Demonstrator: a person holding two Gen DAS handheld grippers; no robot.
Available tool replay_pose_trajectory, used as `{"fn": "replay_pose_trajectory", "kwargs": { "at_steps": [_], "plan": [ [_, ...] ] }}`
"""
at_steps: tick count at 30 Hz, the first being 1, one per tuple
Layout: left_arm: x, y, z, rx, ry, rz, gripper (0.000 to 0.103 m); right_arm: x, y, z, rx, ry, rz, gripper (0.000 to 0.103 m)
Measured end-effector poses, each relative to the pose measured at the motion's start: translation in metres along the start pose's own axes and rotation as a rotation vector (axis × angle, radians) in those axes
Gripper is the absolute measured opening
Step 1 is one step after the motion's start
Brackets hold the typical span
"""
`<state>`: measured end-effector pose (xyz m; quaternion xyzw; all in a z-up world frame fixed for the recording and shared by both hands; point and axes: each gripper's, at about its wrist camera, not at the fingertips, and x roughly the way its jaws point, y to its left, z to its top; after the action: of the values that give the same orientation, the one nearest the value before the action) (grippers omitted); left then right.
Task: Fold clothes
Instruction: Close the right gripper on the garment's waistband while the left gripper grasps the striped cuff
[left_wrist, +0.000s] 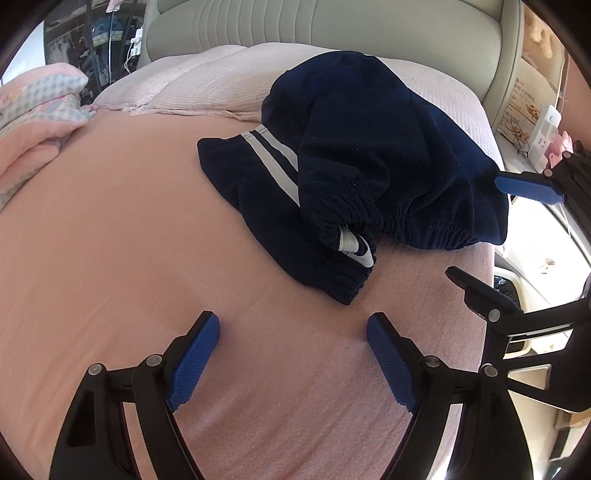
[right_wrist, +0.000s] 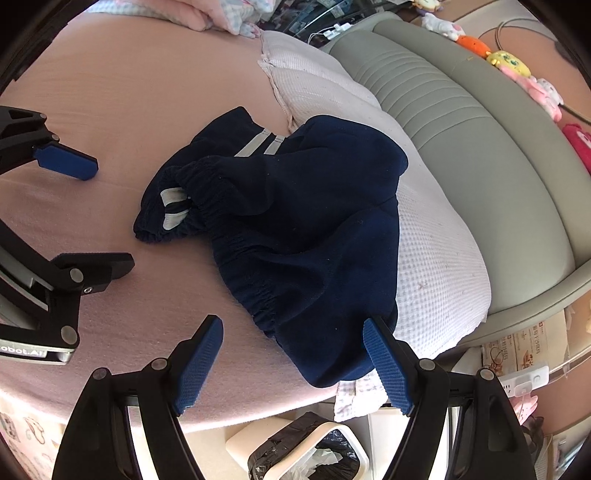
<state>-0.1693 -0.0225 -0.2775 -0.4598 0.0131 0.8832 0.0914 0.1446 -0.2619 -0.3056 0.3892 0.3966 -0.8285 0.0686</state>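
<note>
Navy trousers (right_wrist: 295, 221) bunched in a heap on the bed (left_wrist: 110, 240), partly over the pillow (right_wrist: 436, 280); fits either a laydown or a mid-fold. Left claw (left_wrist: 293, 356) spread, empty, short of the cuff. Right claw (right_wrist: 293, 363) spread at the heap's near edge, pinching nothing; needs a hem grip to spread flat.

A crumpled pair of shorts (left_wrist: 369, 162) lies on the bed (left_wrist: 129, 240), its far part resting up on a pillow (left_wrist: 207, 85) that sits against the headboard (left_wrist: 295, 26). Folded bedding (left_wrist: 40, 110) lies at the bed's far left corner. The left tool (left_wrist: 293, 354) hovers over bare sheet just in front of the shorts. The right tool (right_wrist: 293, 363) straddles the shorts' near edge at the bed's right side. A bin (right_wrist: 314, 450) stands on the floor beside the bed, below the right tool.
</note>
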Motion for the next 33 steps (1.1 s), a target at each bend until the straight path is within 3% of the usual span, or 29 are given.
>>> {"fn": "replay_pose_trajectory", "kwargs": {
  "at_steps": [11, 18, 27, 33],
  "plan": [
    [0.014, -0.004, 0.009, 0.045, -0.003, 0.032, 0.087, 0.027, -0.005, 0.005, 0.072, -0.022, -0.059, 0.078],
    [0.026, 0.001, 0.020, 0.018, 0.025, 0.042, 0.103, 0.029, -0.005, 0.001, 0.073, -0.053, -0.050, 0.079],
    [0.036, 0.000, 0.034, 0.035, 0.027, 0.060, 0.103, 0.031, -0.007, -0.009, 0.138, -0.079, -0.025, 0.079],
    [0.033, -0.005, 0.031, 0.062, -0.015, 0.076, 0.102, 0.027, -0.007, -0.015, 0.165, -0.087, -0.013, 0.077]
  ]
}}
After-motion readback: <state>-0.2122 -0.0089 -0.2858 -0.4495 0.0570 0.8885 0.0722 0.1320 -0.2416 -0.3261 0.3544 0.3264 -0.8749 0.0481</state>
